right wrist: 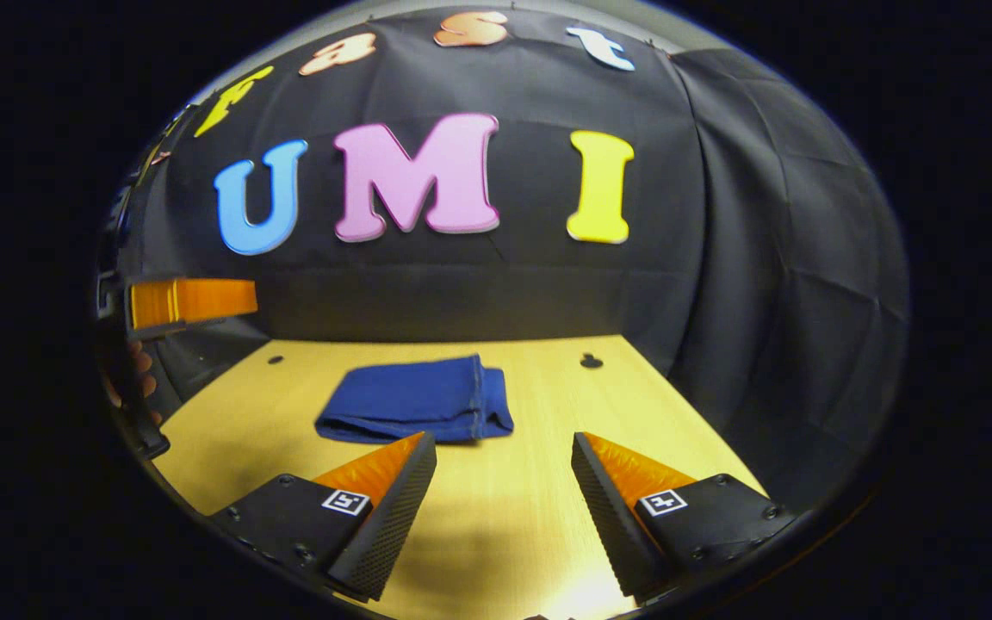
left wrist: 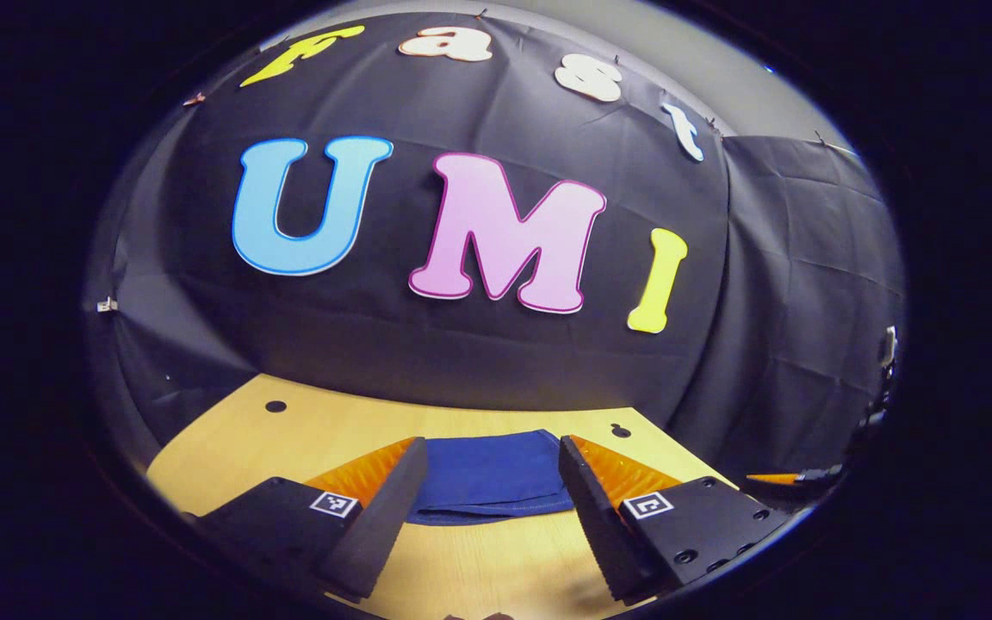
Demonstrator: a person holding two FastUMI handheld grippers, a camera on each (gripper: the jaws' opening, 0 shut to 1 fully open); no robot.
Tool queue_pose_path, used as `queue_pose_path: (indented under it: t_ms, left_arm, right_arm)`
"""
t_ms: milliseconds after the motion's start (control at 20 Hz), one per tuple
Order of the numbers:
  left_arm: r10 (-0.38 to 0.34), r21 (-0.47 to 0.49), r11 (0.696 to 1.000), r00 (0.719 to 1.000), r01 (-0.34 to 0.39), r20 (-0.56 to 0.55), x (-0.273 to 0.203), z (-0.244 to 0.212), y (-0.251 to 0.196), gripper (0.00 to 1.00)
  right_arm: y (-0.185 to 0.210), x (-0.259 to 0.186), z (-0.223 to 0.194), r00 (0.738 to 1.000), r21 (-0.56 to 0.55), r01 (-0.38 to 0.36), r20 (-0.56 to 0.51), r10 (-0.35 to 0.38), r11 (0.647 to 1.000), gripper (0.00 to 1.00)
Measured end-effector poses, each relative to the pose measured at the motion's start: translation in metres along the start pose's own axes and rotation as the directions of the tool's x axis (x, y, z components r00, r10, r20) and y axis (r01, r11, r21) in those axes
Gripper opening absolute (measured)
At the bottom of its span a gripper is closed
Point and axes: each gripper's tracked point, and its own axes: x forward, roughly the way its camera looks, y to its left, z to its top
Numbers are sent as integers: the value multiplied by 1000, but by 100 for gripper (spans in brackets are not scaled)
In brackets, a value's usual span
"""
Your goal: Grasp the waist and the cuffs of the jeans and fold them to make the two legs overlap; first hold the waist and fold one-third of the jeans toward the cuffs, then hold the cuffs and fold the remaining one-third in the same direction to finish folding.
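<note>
Jeans (right wrist: 417, 400) lay folded into a compact blue bundle on the wooden table (right wrist: 530, 534), toward its far half and short of the black cloth wall (right wrist: 720, 258). In the right gripper view the bundle showed stacked layers, with a stitched edge running along its right-hand side and a rounded fold at its near left corner. It rested flat, apart from both tools.

Right gripper (right wrist: 503, 508) hung above the near part of the table with its two fingers spread wide and nothing between them; the bundle sat beyond and slightly left of the fingertips, not touching them.

Left gripper (left wrist: 491, 517) was likewise released, its fingers well apart over bare wood. In the left gripper view the jeans (left wrist: 489, 475) appeared in the gap between the fingers but farther off, lying on the table (left wrist: 479, 568) rather than held; a line of pale stitching ran along the near edge.

At the left edge of the right gripper view the left gripper (right wrist: 190, 303) was seen raised above table level, with what appeared to be a hand (right wrist: 130, 370) below it, though the distortion there made this uncertain.

Two small dark round fittings (right wrist: 591, 361) sat in the tabletop near the far edge.
</note>
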Motion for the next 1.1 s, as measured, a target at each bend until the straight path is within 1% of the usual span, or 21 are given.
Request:
queue_pose_path:
  t_ms: [100,250,300,350,400,450,550,600,750,800,850,900,950,1050,1100]
  left_arm:
    - [32,-9,999,998,-32,49,-43,30,16,96]
    - [81,-36,996,986,-77,145,-101,70,32,96]
    - [94,-27,996,980,-91,178,-120,80,38,96]
    - [100,-18,995,976,-98,194,-133,86,40,96]
    - [103,-4,994,971,-105,214,-149,92,41,96]
    - [117,7,993,966,-121,232,-163,96,44,96]
    - [173,11,983,955,-181,241,-186,91,52,96]
    - [178,12,983,955,-186,238,-194,86,49,96]
    - [158,45,984,961,-172,227,-207,71,38,96]
    - [147,50,986,965,-162,219,-207,67,35,96]
    - [135,48,988,969,-148,208,-205,63,29,96]
    - [121,45,990,972,-133,200,-204,62,26,96]
    - [116,46,991,973,-127,198,-205,63,28,96]
    - [122,60,989,972,-136,199,-204,66,33,96]
    - [122,66,988,972,-138,199,-204,63,30,96]
  right_arm:
    - [14,-22,55,995,-56,-23,97,28,998,97]
    - [33,-67,120,971,-92,-32,233,53,995,96]
    - [37,-84,137,959,-94,-29,278,54,995,96]
    - [39,-97,147,949,-91,-23,310,50,996,92]
    - [42,-112,154,939,-86,-15,340,43,996,96]
    - [43,-126,156,931,-77,-4,364,32,997,96]
    - [50,-151,151,921,-37,-5,389,19,999,96]
    - [54,-161,140,928,-20,-9,372,16,1000,96]
    - [57,-168,106,957,-31,-15,289,23,999,96]
    - [58,-168,101,961,-39,-16,274,26,999,93]
    - [58,-170,99,963,-41,-18,267,28,999,96]
    - [58,-169,102,963,-36,-22,269,31,999,96]
    - [59,-168,106,961,-28,-22,276,29,999,93]
    - [62,-165,110,959,-12,-32,282,35,999,100]
    - [64,-163,109,960,-12,-37,279,39,999,96]
